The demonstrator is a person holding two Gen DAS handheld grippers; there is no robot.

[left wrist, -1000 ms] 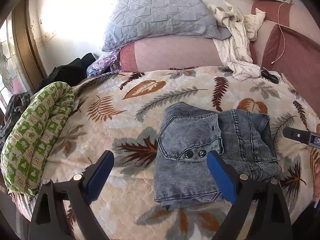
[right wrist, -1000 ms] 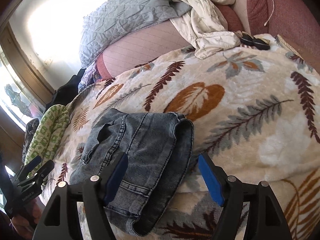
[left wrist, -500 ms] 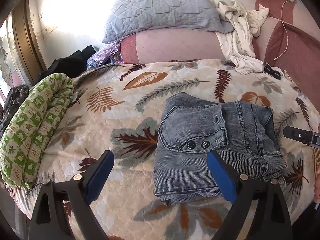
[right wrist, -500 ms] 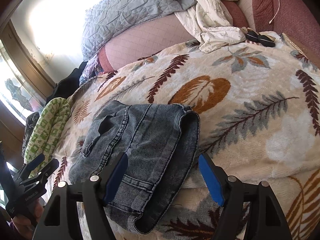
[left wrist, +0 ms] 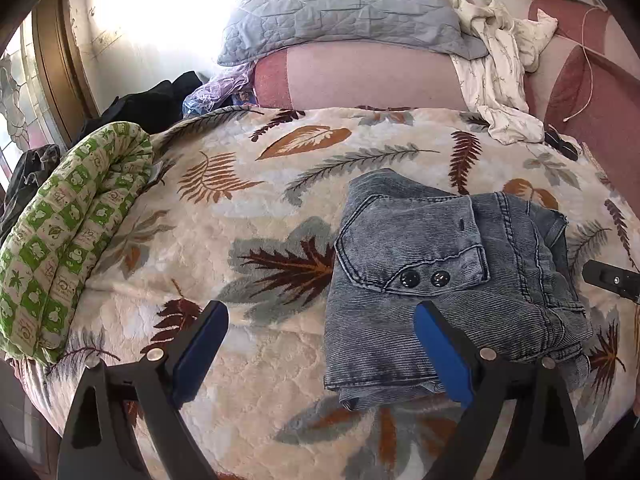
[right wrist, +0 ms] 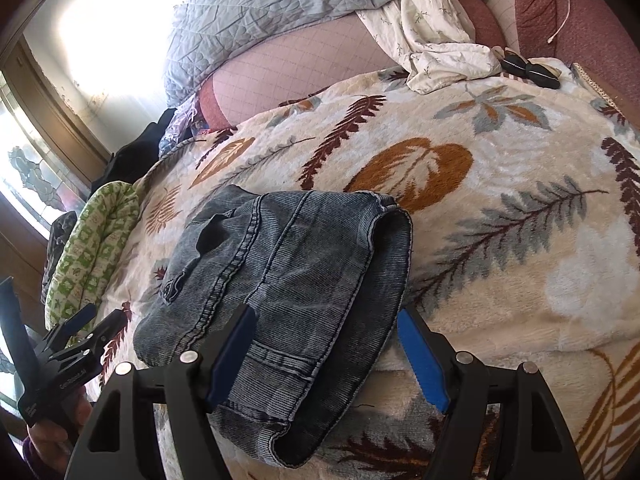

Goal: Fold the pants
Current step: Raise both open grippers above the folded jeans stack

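Grey-blue denim pants [left wrist: 452,280] lie folded into a compact bundle on the leaf-patterned blanket [left wrist: 248,208]. My left gripper [left wrist: 320,308] hovers open at the bundle's near left corner, its right finger [left wrist: 440,352] over the denim and its left finger over bare blanket. In the right wrist view the pants [right wrist: 288,272] stretch away from me, and my right gripper [right wrist: 325,314] stands open above their near end, jaws wide, one on each side of the fabric. The right gripper's tip [left wrist: 612,280] shows at the left view's right edge. A hand holds the left gripper [right wrist: 80,336].
A rolled green-patterned quilt [left wrist: 68,232] lies along the bed's left edge. A grey quilted pillow [left wrist: 340,4] and a white garment [left wrist: 500,80] rest on the pink headboard cushion. A small black object [right wrist: 528,68] sits at the far right. Dark clothes [left wrist: 148,104] lie by the window.
The left gripper has sunk a little toward the bed, so the pants look larger and closer. The right gripper has barely moved. Both stay open, and the pants lie as before.
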